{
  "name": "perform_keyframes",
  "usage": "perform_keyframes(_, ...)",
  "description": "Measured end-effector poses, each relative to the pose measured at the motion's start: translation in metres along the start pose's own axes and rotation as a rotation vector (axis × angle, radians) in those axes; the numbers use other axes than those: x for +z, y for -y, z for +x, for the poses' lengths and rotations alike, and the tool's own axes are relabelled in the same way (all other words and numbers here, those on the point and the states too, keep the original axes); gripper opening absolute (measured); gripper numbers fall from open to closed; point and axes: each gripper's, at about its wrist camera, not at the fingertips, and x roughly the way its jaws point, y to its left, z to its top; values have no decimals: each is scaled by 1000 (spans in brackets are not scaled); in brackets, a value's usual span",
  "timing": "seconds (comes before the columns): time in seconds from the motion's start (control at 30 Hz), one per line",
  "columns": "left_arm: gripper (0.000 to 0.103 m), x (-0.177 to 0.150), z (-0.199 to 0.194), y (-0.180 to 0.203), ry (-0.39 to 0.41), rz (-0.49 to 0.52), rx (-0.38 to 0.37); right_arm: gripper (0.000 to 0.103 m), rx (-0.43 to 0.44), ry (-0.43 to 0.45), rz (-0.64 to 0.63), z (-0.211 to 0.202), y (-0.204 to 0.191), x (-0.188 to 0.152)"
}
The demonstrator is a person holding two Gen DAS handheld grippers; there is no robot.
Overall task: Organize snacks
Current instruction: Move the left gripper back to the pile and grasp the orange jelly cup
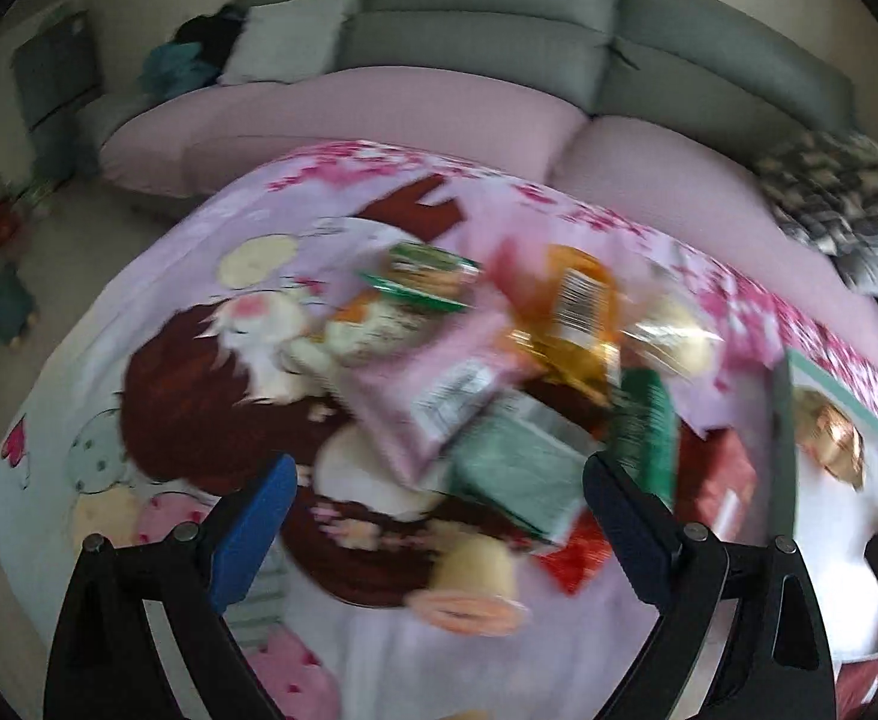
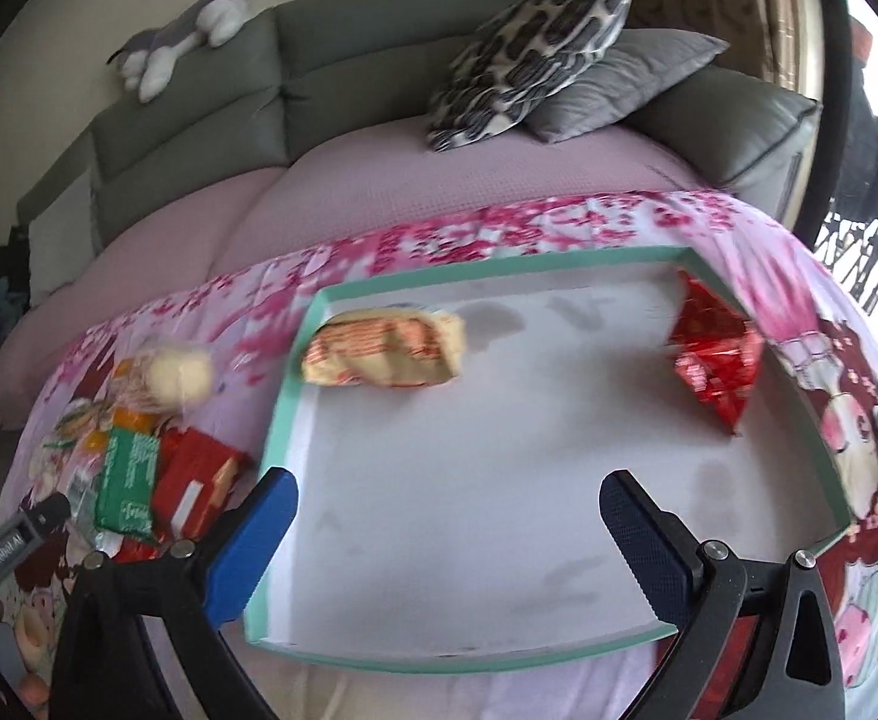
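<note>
In the left wrist view a blurred pile of snack packets lies on the pink cartoon tablecloth: a pink packet, a green packet, an orange packet, a green-rimmed packet and a red box. My left gripper is open and empty just in front of the green packet. In the right wrist view my right gripper is open and empty over the white tray with a teal rim. The tray holds a beige packet and a red packet.
The snack pile also shows left of the tray in the right wrist view, with a green packet and a red box. A grey sofa with a pink cover and cushions stands behind the table.
</note>
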Motion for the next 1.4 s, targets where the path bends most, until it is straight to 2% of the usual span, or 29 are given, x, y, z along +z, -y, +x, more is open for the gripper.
perform_keyframes(0.17, 96, 1, 7, -15, -22, -43, 33, 102, 31, -12, -71, 5, -31, -4)
perform_keyframes(0.33, 96, -1, 11, -26, -44, -76, 26, 102, 72, 3, -119, 2, -53, -9)
perform_keyframes(0.7, 96, 1, 16, -49, -59, -138, 36, 102, 156, 43, -155, -7, -79, -12)
perform_keyframes(0.97, 96, 1, 21, -61, -90, -166, 54, 102, 202, 24, -219, -3, -104, -20)
perform_keyframes(1.17, 96, -4, 25, -56, -140, -140, 13, 102, 258, -28, -245, 1, -123, -33)
perform_keyframes(1.4, 96, -13, 18, -43, -158, -99, -49, 102, 242, -34, -248, -6, -122, -45)
